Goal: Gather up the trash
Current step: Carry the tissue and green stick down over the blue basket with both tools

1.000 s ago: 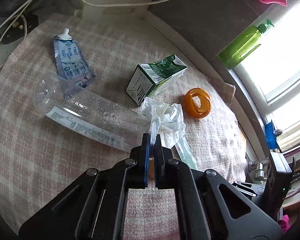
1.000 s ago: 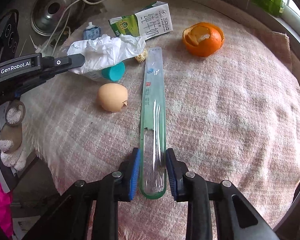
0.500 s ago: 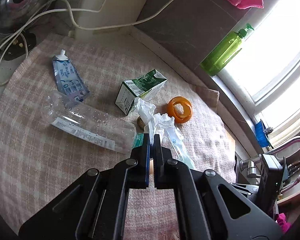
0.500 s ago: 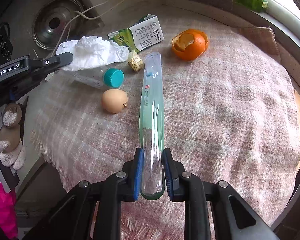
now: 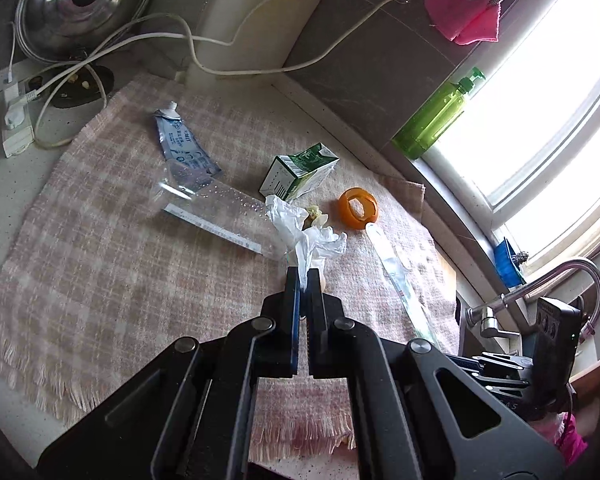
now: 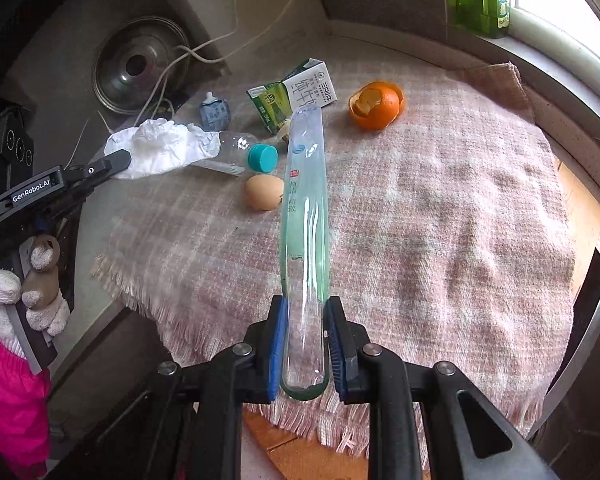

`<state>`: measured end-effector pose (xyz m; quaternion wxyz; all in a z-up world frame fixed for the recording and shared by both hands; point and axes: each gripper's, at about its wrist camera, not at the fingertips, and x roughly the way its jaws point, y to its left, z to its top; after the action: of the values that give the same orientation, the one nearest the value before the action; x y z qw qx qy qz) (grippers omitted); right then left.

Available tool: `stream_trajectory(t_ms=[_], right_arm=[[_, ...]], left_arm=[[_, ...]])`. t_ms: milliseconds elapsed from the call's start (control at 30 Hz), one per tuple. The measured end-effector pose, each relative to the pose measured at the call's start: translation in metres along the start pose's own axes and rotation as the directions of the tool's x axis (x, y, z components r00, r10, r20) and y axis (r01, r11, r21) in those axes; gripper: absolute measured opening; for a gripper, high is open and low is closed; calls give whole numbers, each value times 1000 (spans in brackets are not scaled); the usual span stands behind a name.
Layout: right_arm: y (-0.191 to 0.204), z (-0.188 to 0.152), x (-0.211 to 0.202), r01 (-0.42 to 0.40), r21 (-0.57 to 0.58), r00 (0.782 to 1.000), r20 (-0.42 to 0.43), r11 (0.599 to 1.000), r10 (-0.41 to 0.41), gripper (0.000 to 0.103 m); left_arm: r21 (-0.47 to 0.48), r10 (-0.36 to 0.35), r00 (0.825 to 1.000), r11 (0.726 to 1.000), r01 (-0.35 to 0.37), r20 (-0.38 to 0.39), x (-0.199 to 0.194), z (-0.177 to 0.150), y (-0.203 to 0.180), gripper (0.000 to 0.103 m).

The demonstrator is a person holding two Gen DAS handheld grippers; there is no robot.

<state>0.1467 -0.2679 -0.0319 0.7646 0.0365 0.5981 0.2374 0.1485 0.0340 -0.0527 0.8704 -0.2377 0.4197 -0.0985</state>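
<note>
Lifting clear of the checked cloth (image 6: pixel 440 216), we now carry two pieces of trash that lay on it a second ago. Our left gripper (image 5: pixel 303 276) is clamped on the crumpled white tissue (image 5: pixel 300 232); our right gripper (image 6: pixel 305 320) pinches the long clear plastic sleeve (image 6: pixel 305 200) by its near end. Remaining on the cloth are the bottle (image 5: pixel 216 212), milk carton (image 5: pixel 300 170), orange peel (image 6: pixel 376 105), eggshell (image 6: pixel 263 192) and toothpaste tube (image 5: pixel 182 142). No bin is visible.
</note>
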Motion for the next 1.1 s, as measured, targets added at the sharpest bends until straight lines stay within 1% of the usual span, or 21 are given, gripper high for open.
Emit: stream_trajectory(t_ms=[300,500,667,800,933,1100], right_arm=[[42,-41,-16,-52,-39,998,-34,998,51,19],[77,-68,-11,-84,-72,994,-81,994,78,19],[104,-91,0,-111,-83,986,-134,990,100,19],[122,-109,14,-120,-96,977,-187,988,100,19],[133,-124,29,-127,-100,967,-234,987,100,19],[144,-139,47,-128,-107,954,-286,986,93,19]], left_arm=[[7,35,999,999,-35,-3,-49,-48,24,0],[7,59,998,998,-59,-16,-75,-80,42,0],[0,62,997,998,-62,-47,-92,-110,58,0],[-27,64,994,997,-66,-85,-98,-137,74,0],[-62,70,989,995,-78,-129,-98,-162,91,0],[-77,79,981,993,-94,-177,-96,-188,106,0]])
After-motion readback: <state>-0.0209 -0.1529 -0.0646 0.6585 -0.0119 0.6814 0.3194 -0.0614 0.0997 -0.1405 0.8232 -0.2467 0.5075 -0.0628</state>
